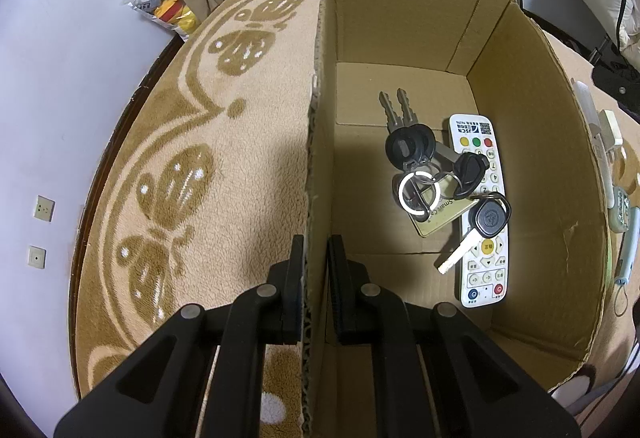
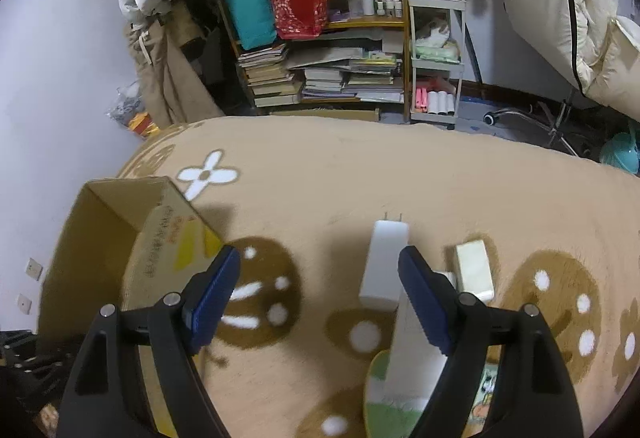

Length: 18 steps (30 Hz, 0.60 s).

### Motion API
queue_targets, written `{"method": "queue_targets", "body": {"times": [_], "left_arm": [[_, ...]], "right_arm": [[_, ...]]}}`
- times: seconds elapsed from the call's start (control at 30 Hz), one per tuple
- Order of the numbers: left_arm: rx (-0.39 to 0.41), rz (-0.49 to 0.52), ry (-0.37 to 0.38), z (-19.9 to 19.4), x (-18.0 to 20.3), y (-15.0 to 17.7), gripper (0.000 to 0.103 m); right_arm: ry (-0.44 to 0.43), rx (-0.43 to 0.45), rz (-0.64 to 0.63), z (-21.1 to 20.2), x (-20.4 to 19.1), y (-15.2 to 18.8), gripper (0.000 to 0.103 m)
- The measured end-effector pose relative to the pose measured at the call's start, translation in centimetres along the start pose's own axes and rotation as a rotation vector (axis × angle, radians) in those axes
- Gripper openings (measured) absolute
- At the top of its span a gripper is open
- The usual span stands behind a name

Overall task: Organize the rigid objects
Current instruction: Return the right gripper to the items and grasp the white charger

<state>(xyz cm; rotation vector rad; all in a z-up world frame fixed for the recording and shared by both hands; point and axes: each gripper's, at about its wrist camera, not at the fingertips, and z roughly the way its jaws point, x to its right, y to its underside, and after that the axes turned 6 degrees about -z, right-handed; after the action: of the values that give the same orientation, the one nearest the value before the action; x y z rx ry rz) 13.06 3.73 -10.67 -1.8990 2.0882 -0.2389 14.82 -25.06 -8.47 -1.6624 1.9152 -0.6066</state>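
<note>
My left gripper (image 1: 316, 254) is shut on the left wall of an open cardboard box (image 1: 320, 141). Inside the box lie a bunch of keys (image 1: 420, 165) and a white remote control (image 1: 482, 222). My right gripper (image 2: 320, 278) is open and empty above the beige patterned blanket (image 2: 360, 173). A white plug adapter (image 2: 386, 262) lies just inside its right finger (image 2: 420, 298). A cream block (image 2: 474, 272) lies to the right of that finger. The box also shows at the left of the right wrist view (image 2: 120, 238).
A green-and-white flat item (image 2: 384, 394) lies near the bottom of the right wrist view. More small objects (image 1: 616, 173) lie on the blanket right of the box. A bookshelf (image 2: 320, 37) and a white trolley (image 2: 436, 53) stand beyond the blanket.
</note>
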Motion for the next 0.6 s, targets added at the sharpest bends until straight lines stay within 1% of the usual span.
{"method": "queue_targets", "body": {"times": [0.17, 0.5, 0.6], "left_arm": [[-0.001, -0.003, 0.002, 0.0, -0.1, -0.1, 0.010], [0.003, 0.007, -0.010, 0.0, 0.0, -0.1, 0.010], [0.004, 0.011, -0.014, 0.1, 0.1, -0.1, 0.010]], "right_arm": [[0.015, -0.035, -0.029, 1.9, 0.4, 0.1, 0.086], [0.063, -0.092, -0.007, 4.6, 1.5, 0.4, 0.086], [0.070, -0.111, -0.015, 5.2, 1.7, 0.6, 0.083]]}}
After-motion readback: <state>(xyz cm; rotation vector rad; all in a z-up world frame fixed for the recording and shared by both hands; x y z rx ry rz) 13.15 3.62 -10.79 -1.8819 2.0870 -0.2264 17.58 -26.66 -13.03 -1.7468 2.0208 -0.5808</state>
